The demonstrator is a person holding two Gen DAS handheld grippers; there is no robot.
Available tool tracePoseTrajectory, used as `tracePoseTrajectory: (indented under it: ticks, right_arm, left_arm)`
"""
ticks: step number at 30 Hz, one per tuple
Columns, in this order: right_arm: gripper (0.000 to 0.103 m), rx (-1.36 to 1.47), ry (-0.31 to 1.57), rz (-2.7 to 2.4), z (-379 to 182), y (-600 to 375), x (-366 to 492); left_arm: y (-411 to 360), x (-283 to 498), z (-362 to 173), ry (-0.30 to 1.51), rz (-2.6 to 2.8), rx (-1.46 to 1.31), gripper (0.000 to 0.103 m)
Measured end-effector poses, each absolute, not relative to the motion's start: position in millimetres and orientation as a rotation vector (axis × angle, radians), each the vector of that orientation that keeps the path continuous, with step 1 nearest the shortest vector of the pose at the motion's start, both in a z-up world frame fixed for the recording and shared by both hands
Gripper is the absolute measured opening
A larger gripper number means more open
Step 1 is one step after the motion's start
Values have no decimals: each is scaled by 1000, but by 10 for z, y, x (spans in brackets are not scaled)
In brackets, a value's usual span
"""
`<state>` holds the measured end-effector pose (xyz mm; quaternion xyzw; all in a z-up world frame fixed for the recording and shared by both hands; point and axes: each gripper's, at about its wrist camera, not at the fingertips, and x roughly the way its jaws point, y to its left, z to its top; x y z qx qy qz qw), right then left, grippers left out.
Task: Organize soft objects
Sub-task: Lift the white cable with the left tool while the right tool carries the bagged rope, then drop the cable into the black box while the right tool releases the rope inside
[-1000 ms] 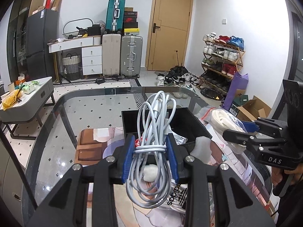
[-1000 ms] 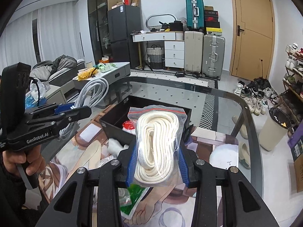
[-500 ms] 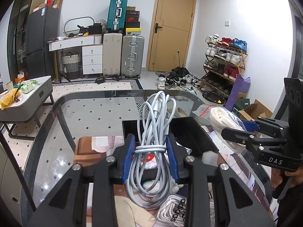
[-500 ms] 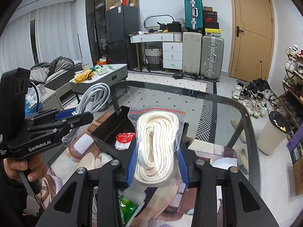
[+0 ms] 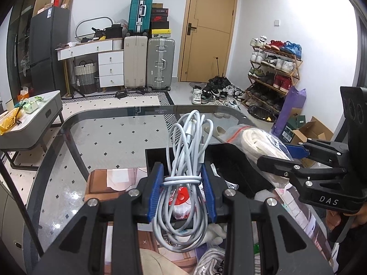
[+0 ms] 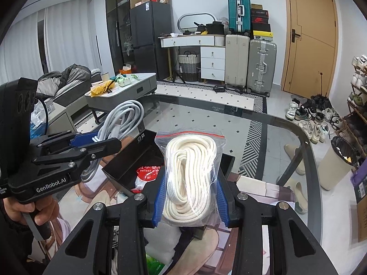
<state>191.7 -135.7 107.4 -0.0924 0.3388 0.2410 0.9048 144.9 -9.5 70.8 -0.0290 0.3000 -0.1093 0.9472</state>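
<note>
Grey cable bundle [image 5: 183,171] pinched at its wrapped waist by the left gripper [image 5: 182,184], loops flopping free above and below, hanging over the black bin [image 5: 231,158] at twelve o'clock! Over at three o'clock, the right gripper [image 6: 190,198] squeezes a bagged white rope [image 6: 191,178] across its middle, also above the bin's near edge. Both look light and limp; that zip bag's plastic is likely slippery, so a mid-body hold on the thick coil seems wisest. A red packet [image 6: 146,174] already sits inside the bin on the glass table [image 5: 110,137].
</note>
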Motion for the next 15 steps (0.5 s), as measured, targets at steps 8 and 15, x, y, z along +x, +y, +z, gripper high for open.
tracePoseTrajectory:
  ticks: [8,15]
  right_arm:
    - [39,-222,737,511,912,-1240,2092]
    - [39,-257,769,517,802,-1155,2246]
  left_arm:
    - [-216,1599,587,640,-214,-46,32]
    - [-278,1714,445,685,-203,-28,32]
